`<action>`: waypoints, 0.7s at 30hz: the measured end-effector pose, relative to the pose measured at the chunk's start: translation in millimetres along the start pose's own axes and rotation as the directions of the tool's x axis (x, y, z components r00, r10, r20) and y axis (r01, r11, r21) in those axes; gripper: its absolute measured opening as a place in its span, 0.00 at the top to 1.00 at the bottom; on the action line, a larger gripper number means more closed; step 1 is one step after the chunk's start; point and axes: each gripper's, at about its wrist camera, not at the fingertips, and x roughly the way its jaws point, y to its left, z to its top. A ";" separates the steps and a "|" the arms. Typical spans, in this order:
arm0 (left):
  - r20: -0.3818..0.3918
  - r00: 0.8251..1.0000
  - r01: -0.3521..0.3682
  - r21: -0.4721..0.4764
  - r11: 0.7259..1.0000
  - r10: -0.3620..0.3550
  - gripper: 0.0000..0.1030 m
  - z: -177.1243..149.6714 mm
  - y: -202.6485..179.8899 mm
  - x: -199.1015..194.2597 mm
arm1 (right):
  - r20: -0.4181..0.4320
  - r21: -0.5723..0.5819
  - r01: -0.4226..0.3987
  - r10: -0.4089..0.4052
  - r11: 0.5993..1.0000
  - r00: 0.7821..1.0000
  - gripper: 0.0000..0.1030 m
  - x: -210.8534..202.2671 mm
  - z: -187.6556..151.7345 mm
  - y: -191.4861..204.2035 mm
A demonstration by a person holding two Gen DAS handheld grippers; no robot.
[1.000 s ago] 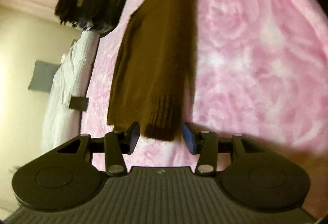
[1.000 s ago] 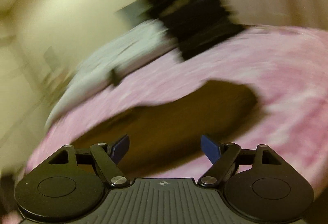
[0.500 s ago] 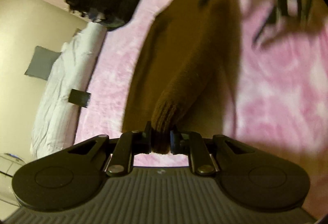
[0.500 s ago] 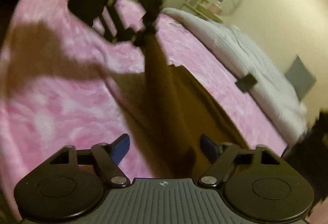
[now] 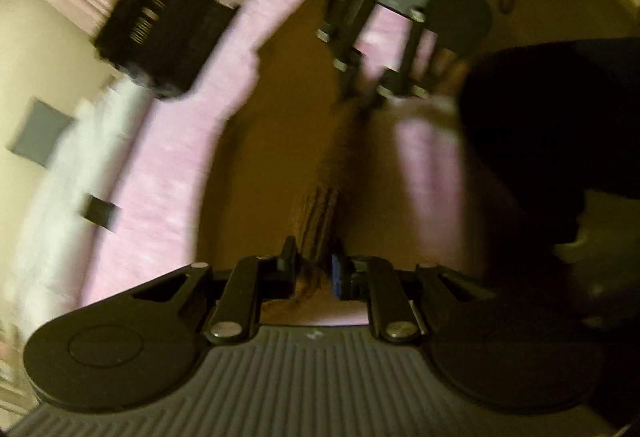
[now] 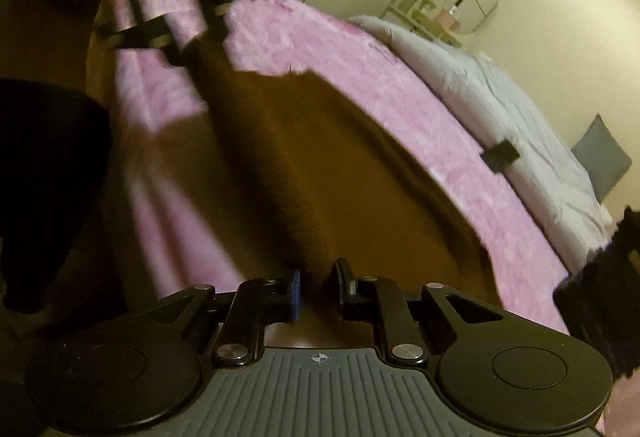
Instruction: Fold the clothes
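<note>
Bedding fills both views: a white duvet point(image 5: 60, 165) at the left edge, then a pink fleece blanket point(image 5: 168, 173) with a brown sweater point(image 5: 280, 125) spread across it. The left gripper point(image 5: 314, 269) pinches the sweater's ribbed cuff point(image 5: 318, 213) between its pads, the sleeve stretched away toward the right gripper point(image 5: 366, 93). In the right wrist view the right gripper point(image 6: 318, 289) is clamped on a raised fold of the same brown knit, facing the left gripper point(image 6: 192, 49) across the cloth.

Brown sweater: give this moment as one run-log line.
left gripper shut on sleeve cuff | right gripper shut on brown sweater | garment partly lifted off pink blanket
</note>
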 end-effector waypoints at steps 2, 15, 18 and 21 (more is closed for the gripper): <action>-0.031 0.998 0.050 -0.032 0.998 -0.051 0.83 -4.8 -17.0 3.4 | 0.026 0.040 0.005 -0.006 0.999 1.000 0.29 -10.0 -3.0 1.5; -0.017 0.999 -0.034 -0.697 0.717 0.031 0.62 -69.9 123.9 25.0 | 0.112 0.228 -0.056 0.031 0.972 0.993 0.29 -33.8 16.2 1.7; -0.030 0.999 -0.038 -0.784 0.620 0.023 0.56 -82.5 155.5 48.0 | 0.109 0.217 -0.082 0.059 0.973 0.992 0.29 -27.8 19.3 10.4; -0.034 0.999 -0.021 -0.826 0.563 -0.012 0.53 -92.4 175.1 71.1 | 0.095 0.201 -0.100 0.083 0.974 0.992 0.29 -20.5 18.4 18.7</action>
